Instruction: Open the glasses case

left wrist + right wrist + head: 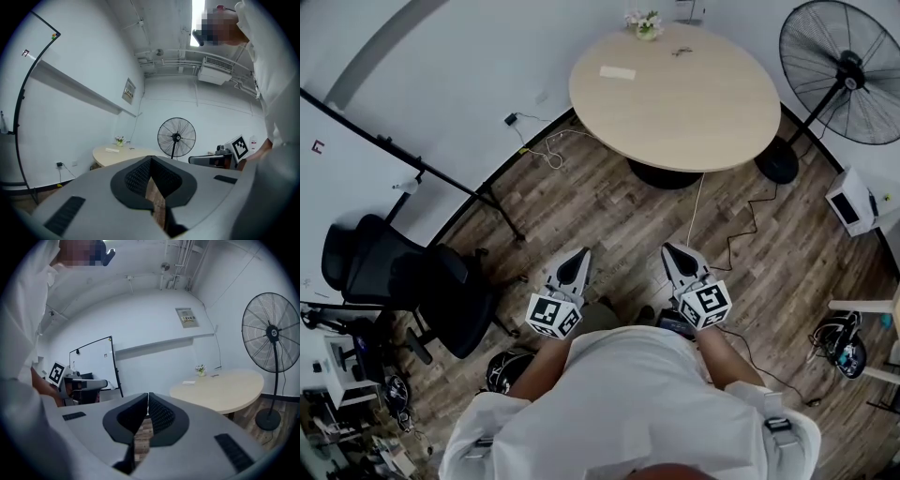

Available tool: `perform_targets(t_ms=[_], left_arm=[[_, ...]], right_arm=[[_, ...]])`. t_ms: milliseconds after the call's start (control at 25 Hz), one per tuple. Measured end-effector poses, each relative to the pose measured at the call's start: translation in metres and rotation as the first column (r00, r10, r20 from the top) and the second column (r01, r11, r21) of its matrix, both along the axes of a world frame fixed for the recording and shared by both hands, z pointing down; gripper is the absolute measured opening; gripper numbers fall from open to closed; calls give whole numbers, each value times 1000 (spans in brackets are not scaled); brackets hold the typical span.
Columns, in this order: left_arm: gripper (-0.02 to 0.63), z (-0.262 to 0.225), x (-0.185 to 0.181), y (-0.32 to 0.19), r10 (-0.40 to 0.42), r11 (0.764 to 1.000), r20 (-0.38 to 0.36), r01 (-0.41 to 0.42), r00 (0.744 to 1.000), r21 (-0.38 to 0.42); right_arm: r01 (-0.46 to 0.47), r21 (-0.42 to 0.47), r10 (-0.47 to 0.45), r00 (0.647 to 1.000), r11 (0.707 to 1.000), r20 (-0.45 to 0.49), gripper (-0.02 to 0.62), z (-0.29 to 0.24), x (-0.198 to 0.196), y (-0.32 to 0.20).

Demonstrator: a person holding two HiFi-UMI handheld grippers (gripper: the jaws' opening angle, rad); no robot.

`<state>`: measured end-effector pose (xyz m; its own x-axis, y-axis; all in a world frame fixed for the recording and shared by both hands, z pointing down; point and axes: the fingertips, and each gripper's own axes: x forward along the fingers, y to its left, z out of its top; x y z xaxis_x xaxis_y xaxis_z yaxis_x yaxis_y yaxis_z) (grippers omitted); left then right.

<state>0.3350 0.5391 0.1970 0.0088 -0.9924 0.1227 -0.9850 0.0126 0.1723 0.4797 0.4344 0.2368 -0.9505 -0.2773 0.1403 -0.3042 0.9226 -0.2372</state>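
Both claws are held low and close to the person's body, pointed forward over the wooden floor (581, 202) and well apart from the round tabletop (703, 108). This is judged to be a resting posture, since nothing to be worked on lies within reach.

The left claw (575, 265) is shown in its own view (151, 161) with its jaws brought together at the tips. Nothing is gripped between them, and only floorboards are seen through the narrow slit lower down. The right claw (678, 258) is closed in the same way (147, 397), tips touching, with nothing held.

What is taken for the glasses case (617, 72), a small pale oblong, is set on the far left part of the tabletop, near a little pot of flowers (645, 25). It is too small for the identification to be certain, and whether its lid is shut cannot be told. A small dark item (680, 52) lies further right on the same surface, and what it is cannot be made out.

The task is judged not to have been started. The tabletop would have to be approached, and the jaws parted, before the case could be steadied by one claw and its lid lifted by the other. A white cable (697, 206) is trailed across the floor between the person and the tabletop, and care may be needed there. A standing fan (848, 70) and an office chair (403, 281) are placed off to either side, clear of the direct path.
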Motion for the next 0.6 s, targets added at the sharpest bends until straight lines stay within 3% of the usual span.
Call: perform_targets(t_ms=[200,600], left_arm=[[12,16,-20,-9,-31,999,-36,29,999,-32],[12,13,-95,-82,-3,1000,-60,5,998,26]], right_arm=[[-22,-22,22,1000,1000,0,26,5,-9,-22],[-40,17,40,999,999,-22,26,-8,-76,-89]])
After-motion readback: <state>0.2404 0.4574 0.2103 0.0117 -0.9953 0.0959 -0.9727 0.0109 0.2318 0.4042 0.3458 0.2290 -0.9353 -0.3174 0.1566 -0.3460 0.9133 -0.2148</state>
